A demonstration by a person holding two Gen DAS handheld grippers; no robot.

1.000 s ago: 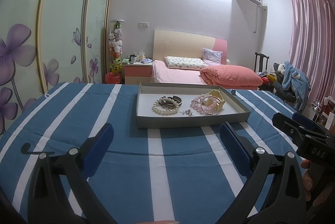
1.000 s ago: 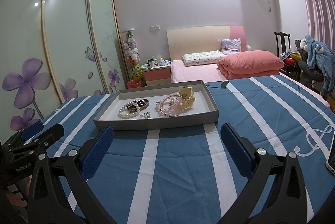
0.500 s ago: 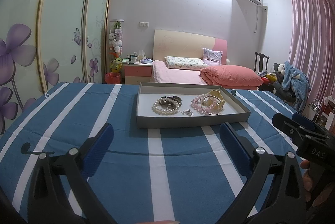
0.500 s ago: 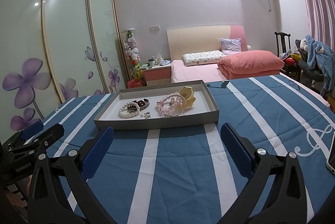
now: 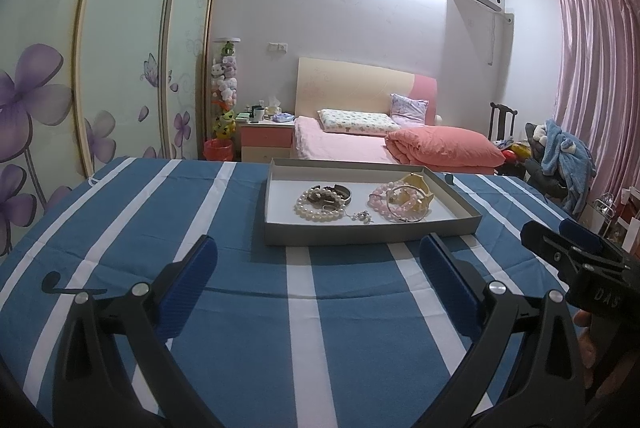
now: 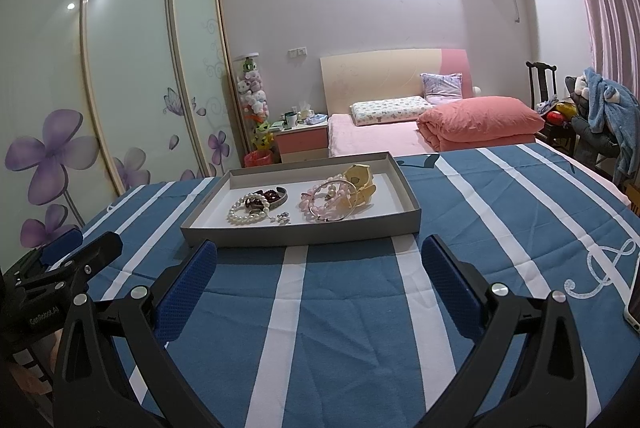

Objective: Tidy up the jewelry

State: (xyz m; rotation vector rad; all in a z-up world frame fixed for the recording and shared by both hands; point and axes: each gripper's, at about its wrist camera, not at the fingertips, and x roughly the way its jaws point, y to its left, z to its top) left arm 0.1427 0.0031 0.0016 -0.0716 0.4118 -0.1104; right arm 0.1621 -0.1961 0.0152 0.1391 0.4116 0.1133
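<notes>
A shallow grey tray (image 5: 372, 233) (image 6: 304, 235) sits on the blue striped cloth ahead of both grippers. In it lie a white pearl bracelet (image 5: 318, 212) (image 6: 240, 214), a dark bracelet (image 5: 340, 190) (image 6: 272, 197), a pink bead bracelet with a thin bangle (image 5: 394, 204) (image 6: 326, 204), a yellow piece (image 5: 418, 186) (image 6: 360, 184) and a small silver item (image 5: 362, 216) (image 6: 283, 217). My left gripper (image 5: 318, 260) is open and empty, short of the tray. My right gripper (image 6: 320, 260) is open and empty, also short of it.
The blue and white striped cloth (image 5: 224, 228) covers the table. A phone edge (image 6: 634, 302) lies at the far right in the right wrist view. Behind are a pink bed (image 5: 360, 144), a nightstand (image 5: 266, 136), a wardrobe and a chair with clothes (image 5: 560, 156).
</notes>
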